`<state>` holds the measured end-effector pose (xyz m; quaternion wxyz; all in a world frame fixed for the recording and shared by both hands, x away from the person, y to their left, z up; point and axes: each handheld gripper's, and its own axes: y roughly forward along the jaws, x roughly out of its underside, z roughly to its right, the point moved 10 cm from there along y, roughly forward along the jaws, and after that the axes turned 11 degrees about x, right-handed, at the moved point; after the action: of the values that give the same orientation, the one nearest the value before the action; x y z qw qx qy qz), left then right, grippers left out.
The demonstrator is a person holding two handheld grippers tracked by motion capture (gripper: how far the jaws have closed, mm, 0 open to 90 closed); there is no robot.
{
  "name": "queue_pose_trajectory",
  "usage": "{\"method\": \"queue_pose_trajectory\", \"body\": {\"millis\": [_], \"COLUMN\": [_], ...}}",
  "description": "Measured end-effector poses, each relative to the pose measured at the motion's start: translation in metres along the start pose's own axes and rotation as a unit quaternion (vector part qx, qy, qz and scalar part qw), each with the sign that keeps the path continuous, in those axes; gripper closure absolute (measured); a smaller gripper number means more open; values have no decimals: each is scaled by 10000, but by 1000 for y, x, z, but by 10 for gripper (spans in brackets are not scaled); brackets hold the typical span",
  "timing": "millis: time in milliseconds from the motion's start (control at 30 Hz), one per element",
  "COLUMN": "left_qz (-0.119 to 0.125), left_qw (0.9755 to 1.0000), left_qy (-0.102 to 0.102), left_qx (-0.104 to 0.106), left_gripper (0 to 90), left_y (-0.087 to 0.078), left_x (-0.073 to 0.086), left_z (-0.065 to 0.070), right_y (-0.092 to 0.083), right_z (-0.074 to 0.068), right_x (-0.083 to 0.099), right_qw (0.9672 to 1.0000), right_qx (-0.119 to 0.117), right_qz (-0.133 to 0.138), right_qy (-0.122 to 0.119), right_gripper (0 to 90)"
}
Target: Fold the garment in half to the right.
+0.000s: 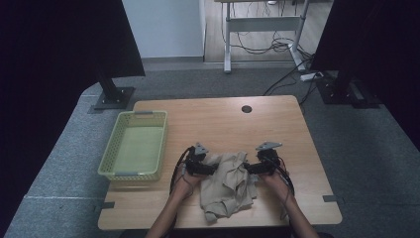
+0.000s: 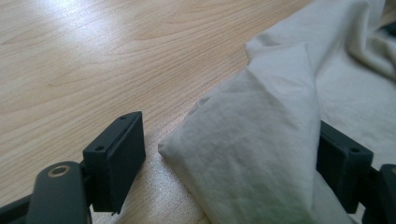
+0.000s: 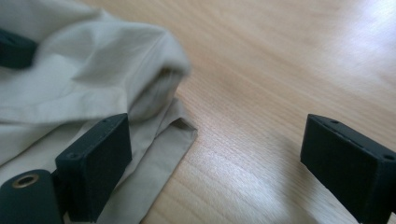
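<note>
A crumpled beige cotton garment (image 1: 229,184) is lying in a loose heap on the near middle of the light wooden bench (image 1: 223,119), between the person's two hands; a pale green perforated plastic basket (image 1: 115,151) is sitting empty at the bench's left side, well apart from the cloth. The step in hand looks like taking hold of the garment at both sides, perhaps to spread or fold it. The left gripper (image 2: 229,154) is straddling a raised fold of the cloth, its fingers (image 2: 116,158) standing released with a gap on the near side, so nothing is being pinched yet; the right gripper (image 3: 215,158) is hovering at the garment's opposite edge with its fingers (image 3: 95,163) spread wide, one resting over the hem and bare wood showing between them. The next move is probably calling for the left fingers to close on that fold, and for the right to slide under or onto the hem before closing.
</note>
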<state>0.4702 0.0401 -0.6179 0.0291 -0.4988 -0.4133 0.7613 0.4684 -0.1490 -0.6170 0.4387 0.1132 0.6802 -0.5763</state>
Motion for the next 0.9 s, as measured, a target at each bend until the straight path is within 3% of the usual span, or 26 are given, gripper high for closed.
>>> {"method": "queue_pose_trajectory", "body": {"millis": [133, 233, 333, 367, 467, 500, 567, 633, 667, 700, 733, 767, 800, 900], "left_qz": [-24, -16, -10, -3, 11, 18, 28, 44, 44, 50, 58, 72, 74, 83], "left_qw": [10000, 10000, 9999, 9999, 9997, 9996, 9993, 9992, 9992, 9992, 9992, 9992, 9992, 9990], "left_qy": [29, 8, -24, -46, -115, -154, -197, -211, -211, -211, -212, -214, -218, -242], "left_qx": [-44, -71, -104, -127, -208, -252, -302, -328, -328, -334, -338, -338, -339, -358], "left_gripper": [201, 201, 201, 201, 201, 202, 203, 210, 219, 219, 231, 239, 247, 254], "left_y": [0, 0, 0, -1, -3, -5, -7, -8, -8, -9, -10, -10, -11, -12], "left_x": [0, 0, 1, 1, 3, 4, 5, 6, 6, 7, 7, 7, 7, 8], "left_z": [0, 0, -1, -1, -3, -5, -6, -6, -6, -6, -6, -7, -7, -8], "right_y": [-17, -47, -54, -68, -75, -78, -76, -70, -70, -67, -61, -58, -55, -55], "right_z": [1, -12, -19, -41, -63, -93, -113, -135, -135, -142, -145, -143, -139, -115], "right_x": [-8, -28, -33, -44, -49, -48, -40, -28, -28, -22, -15, -12, -10, -6], "right_qw": [9999, 9988, 9983, 9965, 9948, 9920, 9900, 9860, 9860, 9837, 9802, 9782, 9781, 9857], "right_qx": [2, -106, -141, -287, -491, -700, -825, -945, -945, -894, -612, -400, -258, -60], "right_qz": [168, 453, 516, 652, 706, 727, 635, 499, 499, 446, 455, 468, 458, 443], "right_qy": [-24, -135, -217, -438, -550, -763, -950, -1282, -1282, -1496, -1827, -1984, -2012, -1625], "right_gripper": [86, 78, 75, 66, 57, 48, 44, 51, 51, 62, 74, 75, 74, 73]}}
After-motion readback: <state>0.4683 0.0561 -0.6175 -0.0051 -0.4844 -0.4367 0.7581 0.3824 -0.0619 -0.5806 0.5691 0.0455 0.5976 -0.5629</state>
